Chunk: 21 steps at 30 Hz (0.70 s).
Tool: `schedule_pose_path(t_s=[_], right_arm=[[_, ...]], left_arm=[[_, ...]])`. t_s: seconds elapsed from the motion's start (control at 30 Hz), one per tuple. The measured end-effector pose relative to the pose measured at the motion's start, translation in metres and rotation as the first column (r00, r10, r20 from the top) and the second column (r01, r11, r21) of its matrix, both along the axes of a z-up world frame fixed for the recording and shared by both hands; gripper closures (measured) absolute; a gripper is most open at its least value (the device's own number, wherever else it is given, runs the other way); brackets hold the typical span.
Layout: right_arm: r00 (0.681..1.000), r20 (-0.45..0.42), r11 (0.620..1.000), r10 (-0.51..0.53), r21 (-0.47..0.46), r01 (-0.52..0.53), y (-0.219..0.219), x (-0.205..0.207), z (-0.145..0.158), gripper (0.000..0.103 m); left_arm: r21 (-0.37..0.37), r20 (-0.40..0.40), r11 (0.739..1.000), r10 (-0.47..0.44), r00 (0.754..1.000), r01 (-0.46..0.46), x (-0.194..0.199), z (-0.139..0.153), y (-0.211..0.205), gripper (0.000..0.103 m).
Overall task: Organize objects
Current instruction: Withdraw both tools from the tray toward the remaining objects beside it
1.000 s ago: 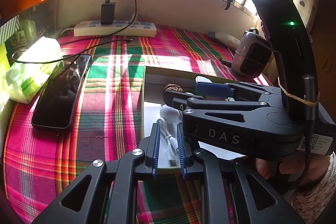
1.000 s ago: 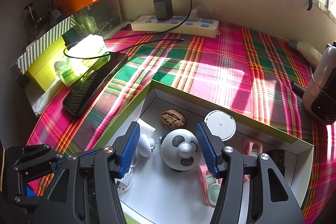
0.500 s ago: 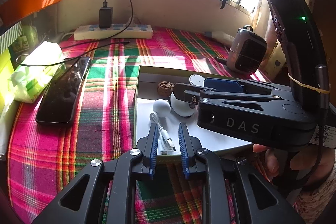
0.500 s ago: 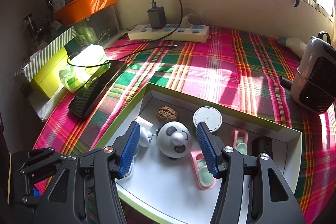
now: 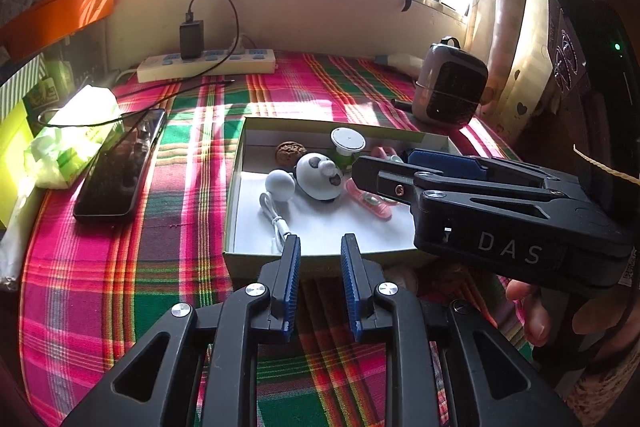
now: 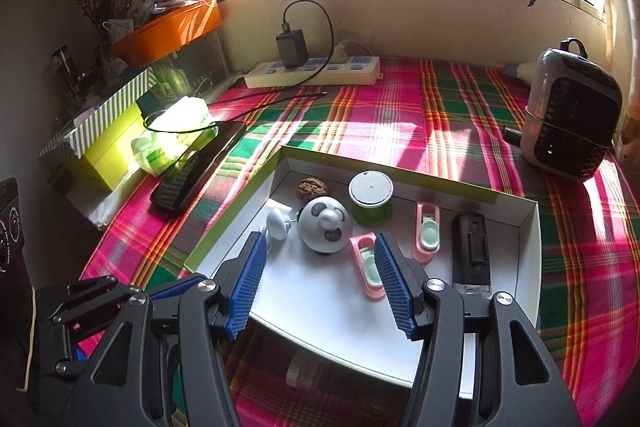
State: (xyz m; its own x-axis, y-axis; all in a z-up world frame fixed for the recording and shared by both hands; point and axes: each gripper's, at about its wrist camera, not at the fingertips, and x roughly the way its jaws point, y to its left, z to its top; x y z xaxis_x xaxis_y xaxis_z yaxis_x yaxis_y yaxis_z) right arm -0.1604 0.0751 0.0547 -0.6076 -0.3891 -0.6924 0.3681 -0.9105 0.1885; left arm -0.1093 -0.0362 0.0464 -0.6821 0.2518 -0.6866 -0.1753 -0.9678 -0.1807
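Legible writing: the white letters "DAS" on the body of the right hand-held gripper (image 5: pixel 384 167), seen from its side at centre right of the left wrist view; a small printed code sticker at its far right edge is too small to read.

Surface and room: a desk covered by a pink, green and orange plaid cloth (image 6: pixel 440 107) stands under a barred window. From left to right in the right wrist view: an orange tray (image 6: pixel 168 31) on a shelf at upper left, a yellow-green box (image 6: pixel 108 147), a green tissue pack (image 6: pixel 176 135), a black phone (image 6: pixel 196 167) lying flat, a white power strip (image 6: pixel 312 71) with a black charger (image 6: pixel 292 47) plugged in, and a small grey heater (image 6: pixel 572 115) at the right.

Task items: a shallow white box (image 6: pixel 532 247) with green outer walls sits at centre. Inside it, left to right: a white round-headed cable (image 6: pixel 278 223), a walnut (image 6: pixel 312 189), a white ball-shaped panda toy (image 6: pixel 324 223), a green jar with a white lid (image 6: pixel 370 195), two pink clips (image 6: pixel 427 231), and a black rectangular object (image 6: pixel 470 247).

Pose: the left hand-held gripper (image 5: pixel 320 259), at lower centre of its view, has just been opening; its blue pads stand narrowly apart with nothing between them, at the box's near wall. The right hand-held gripper stands released and wider, empty, angled down over the box's near part. Fingers (image 5: pixel 528 307) wrap its handle at lower right.
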Motion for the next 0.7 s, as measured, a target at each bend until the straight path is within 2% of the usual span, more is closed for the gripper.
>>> schedule_pose_path(t_s=[0.53, 0.7], right_arm=[[0.995, -0.059, 0.996, -0.084, 0.019, 0.085, 0.042, 0.046, 0.003, 0.046], [0.992, -0.064, 0.994, -0.106, 0.027, 0.108, 0.051, 0.055, -0.002, 0.046]], left_arm=[[0.01, 0.017, 0.999, -0.034, 0.999, 0.034, 0.018, -0.004, 0.014, 0.079], [0.025, 0.026, 0.998, -0.054, 0.998, 0.053, 0.02, -0.007, 0.019, 0.069]])
